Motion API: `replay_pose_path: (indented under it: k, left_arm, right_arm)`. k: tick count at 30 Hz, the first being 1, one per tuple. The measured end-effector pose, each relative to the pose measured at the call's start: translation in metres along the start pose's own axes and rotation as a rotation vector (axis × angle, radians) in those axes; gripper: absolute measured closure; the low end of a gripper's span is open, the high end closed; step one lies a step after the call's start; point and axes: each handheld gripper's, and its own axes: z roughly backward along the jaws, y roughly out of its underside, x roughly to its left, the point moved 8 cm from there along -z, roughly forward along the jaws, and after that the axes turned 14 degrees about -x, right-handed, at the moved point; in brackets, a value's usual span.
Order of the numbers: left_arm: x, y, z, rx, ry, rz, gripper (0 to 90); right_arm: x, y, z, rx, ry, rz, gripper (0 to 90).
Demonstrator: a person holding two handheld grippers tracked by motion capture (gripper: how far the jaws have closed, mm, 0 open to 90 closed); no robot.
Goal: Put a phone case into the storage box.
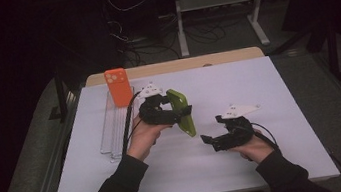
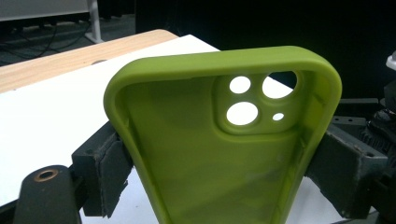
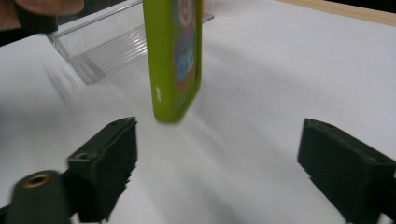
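A lime-green phone case [image 1: 189,126] is held above the white table, and my left gripper [image 1: 177,114] is shut on its two long edges. In the left gripper view the case's hollow inside [image 2: 196,163] faces the camera, camera cutout at the top, with a black pad [image 2: 109,172] pressed on each side. My right gripper [image 1: 212,129] hovers to the right of the case, open, with nothing between its jaws. In the right gripper view the case [image 3: 175,56] hangs on edge ahead of the wide-apart jaws [image 3: 217,158], a printed picture on its back.
An orange phone case [image 1: 119,87] stands upright at the far end of a clear ribbed plastic rack [image 1: 115,129] on the table's left. A white sheet [image 1: 248,161] covers the table, with a wooden strip [image 1: 174,66] along the far edge. Dark floor, cables and a desk frame lie beyond.
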Motion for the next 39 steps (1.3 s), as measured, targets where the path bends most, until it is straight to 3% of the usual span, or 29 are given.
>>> replay_pose_path:
  k: [2,8,17,20,25,39]
  left_arm:
    - [0.001,-0.001,0.001,0.003,-0.003,-0.005,14.7]
    - [0.002,-0.002,0.003,0.005,-0.008,-0.011,14.8]
    - [0.002,-0.01,0.007,-0.018,-0.016,-0.018,14.9]
    - [0.003,-0.015,0.011,-0.022,-0.024,-0.025,14.9]
    - [0.008,-0.024,0.018,-0.03,-0.039,-0.036,14.9]
    - [0.037,-0.059,0.03,-0.064,-0.109,-0.072,15.0]
  right_arm:
    - [-0.002,0.006,0.005,0.017,-0.004,-0.001,0.0]
    - [-0.009,0.021,0.022,0.052,0.016,0.019,0.0]
    - [-0.017,0.034,0.042,0.048,0.052,0.016,0.0]
    - [-0.018,0.038,0.043,0.053,0.053,0.03,0.0]
    - [-0.021,0.049,0.046,0.114,0.069,0.062,0.0]
    - [-0.025,0.051,0.045,0.119,0.075,0.058,0.0]
